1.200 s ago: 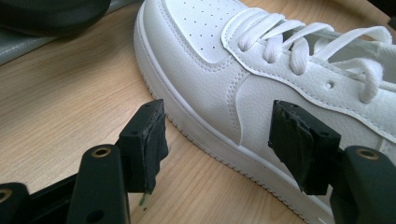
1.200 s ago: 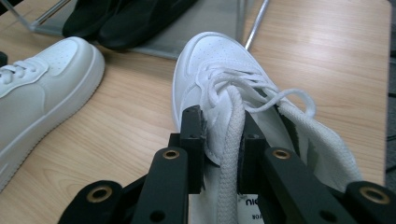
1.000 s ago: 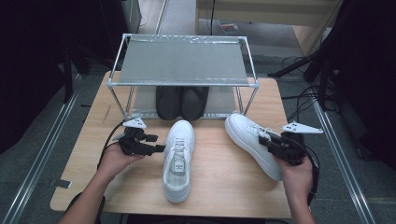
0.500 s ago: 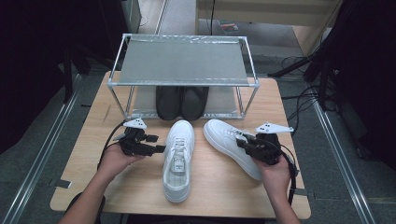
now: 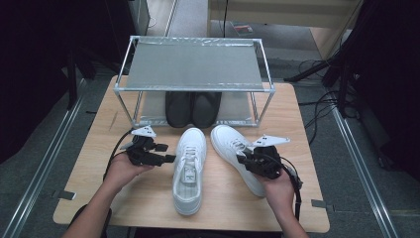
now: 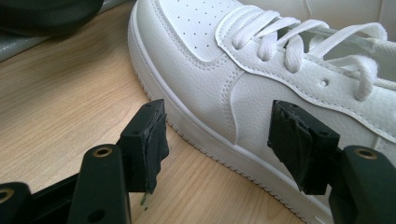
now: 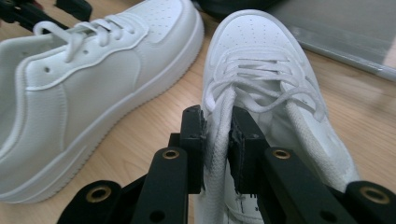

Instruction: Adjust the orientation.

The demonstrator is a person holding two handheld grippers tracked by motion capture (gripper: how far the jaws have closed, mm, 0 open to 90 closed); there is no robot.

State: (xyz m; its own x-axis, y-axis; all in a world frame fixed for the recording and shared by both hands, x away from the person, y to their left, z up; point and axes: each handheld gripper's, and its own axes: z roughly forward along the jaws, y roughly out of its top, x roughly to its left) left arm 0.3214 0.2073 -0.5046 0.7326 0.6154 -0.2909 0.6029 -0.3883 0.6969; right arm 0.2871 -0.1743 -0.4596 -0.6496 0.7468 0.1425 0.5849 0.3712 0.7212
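One white shoe [image 7: 261, 84] sits clamped in the right gripper [image 7: 217, 135].

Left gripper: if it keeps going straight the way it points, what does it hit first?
Most likely the left white sneaker: the left gripper stands open, aimed at its side wall just above the sole. Depth is unclear.

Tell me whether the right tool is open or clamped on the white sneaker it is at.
Clamped. In the right gripper view the right tool has its two pads pinching the right sneaker's upper edge by the laces.
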